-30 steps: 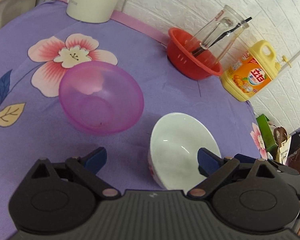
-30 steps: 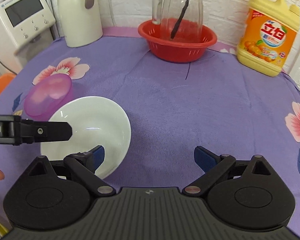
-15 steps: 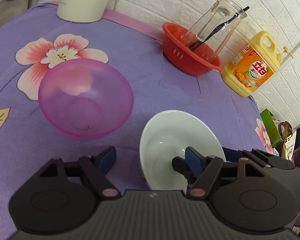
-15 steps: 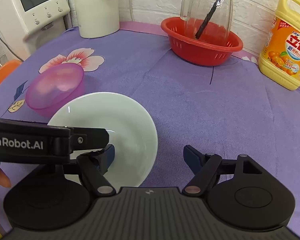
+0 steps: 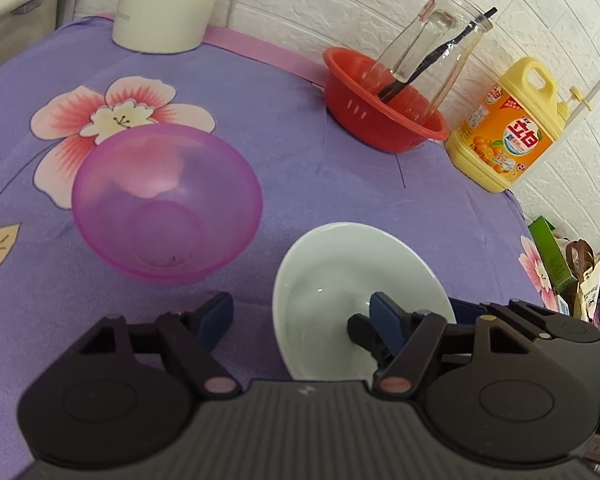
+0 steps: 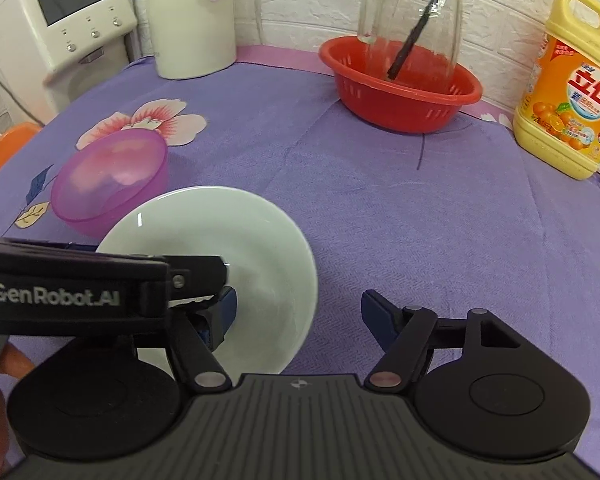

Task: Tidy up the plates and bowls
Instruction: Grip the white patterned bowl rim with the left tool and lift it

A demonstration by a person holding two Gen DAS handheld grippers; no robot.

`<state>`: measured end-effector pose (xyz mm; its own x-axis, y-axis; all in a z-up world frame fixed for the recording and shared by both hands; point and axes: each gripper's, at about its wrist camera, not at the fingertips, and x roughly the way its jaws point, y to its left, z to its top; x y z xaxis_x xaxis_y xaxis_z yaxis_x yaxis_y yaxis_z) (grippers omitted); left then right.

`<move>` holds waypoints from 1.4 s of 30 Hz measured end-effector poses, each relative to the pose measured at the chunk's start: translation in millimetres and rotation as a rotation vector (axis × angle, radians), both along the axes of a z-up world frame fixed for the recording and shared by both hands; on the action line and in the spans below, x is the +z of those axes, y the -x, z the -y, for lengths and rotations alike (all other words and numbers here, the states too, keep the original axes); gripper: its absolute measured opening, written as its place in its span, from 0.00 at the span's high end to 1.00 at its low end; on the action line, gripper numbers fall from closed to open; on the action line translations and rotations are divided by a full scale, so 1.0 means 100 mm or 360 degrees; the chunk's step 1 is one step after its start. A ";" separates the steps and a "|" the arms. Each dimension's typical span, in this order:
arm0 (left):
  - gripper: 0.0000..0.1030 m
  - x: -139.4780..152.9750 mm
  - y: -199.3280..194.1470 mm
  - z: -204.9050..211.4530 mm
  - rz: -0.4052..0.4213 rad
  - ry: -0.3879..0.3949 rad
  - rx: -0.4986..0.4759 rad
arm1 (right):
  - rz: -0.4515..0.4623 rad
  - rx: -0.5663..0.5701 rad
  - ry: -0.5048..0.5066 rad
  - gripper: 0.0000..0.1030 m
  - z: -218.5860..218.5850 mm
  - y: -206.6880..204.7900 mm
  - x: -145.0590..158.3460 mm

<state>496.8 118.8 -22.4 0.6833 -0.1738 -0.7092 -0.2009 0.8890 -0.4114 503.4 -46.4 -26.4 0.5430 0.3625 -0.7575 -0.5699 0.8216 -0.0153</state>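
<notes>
On the purple flowered tabletop (image 6: pixel 440 220), the white bowl (image 5: pixel 340 272) is sitting near the front edge, just beside the translucent pink bowl (image 5: pixel 166 208), and both tools are crowding in on it. The left tool (image 5: pixel 304 316) is straddling the bowl's near wall, one blue pad inside the bowl and the other outside on the cloth; the jaws are looking fairly wide, with no pinch on the rim visible. The right tool (image 6: pixel 298 312) is doing much the same from its side, one finger over the bowl's interior, the other out over bare cloth, jaws spread and holding nothing.

That white bowl is looking like glazed ceramic: stiff, fairly heavy for its size, glossy and probably slippery under the pads, and breakable if it drops. The rim wall is likely the only sensible place to take hold, one pad inside and one outside, squeezed firmly. The pink one is looking like thin plastic: light, forgiving, slightly flexible.

As for looks, the white bowl is plain and shiny inside, round and deep. The pink bowl is see-through, upright and empty, the printed flower showing through its wall.
</notes>
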 end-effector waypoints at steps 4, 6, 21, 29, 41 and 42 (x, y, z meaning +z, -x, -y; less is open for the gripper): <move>0.51 -0.01 -0.02 0.00 0.0026 0.0069 -0.0053 | -0.0017 0.0040 -0.0028 0.04 -0.02 0.02 0.01; 0.58 0.02 -0.01 0.03 0.0044 0.0060 -0.0080 | -0.0058 0.0052 -0.0078 0.21 -0.02 0.03 0.02; 0.59 0.25 0.46 0.20 0.0055 0.0100 -0.0160 | 0.0004 0.0056 -0.0079 0.11 0.16 0.58 0.27; 0.59 0.33 0.89 0.50 0.0047 0.0158 -0.0245 | -0.0017 -0.0017 -0.0078 0.10 0.49 1.04 0.34; 0.59 0.53 1.64 1.27 0.0124 0.0193 -0.0500 | 0.0043 -0.0217 -0.0093 0.05 1.29 1.92 0.51; 0.59 0.53 1.71 1.33 0.0115 0.0194 -0.0522 | 0.0037 -0.0230 -0.0097 0.04 1.34 1.99 0.50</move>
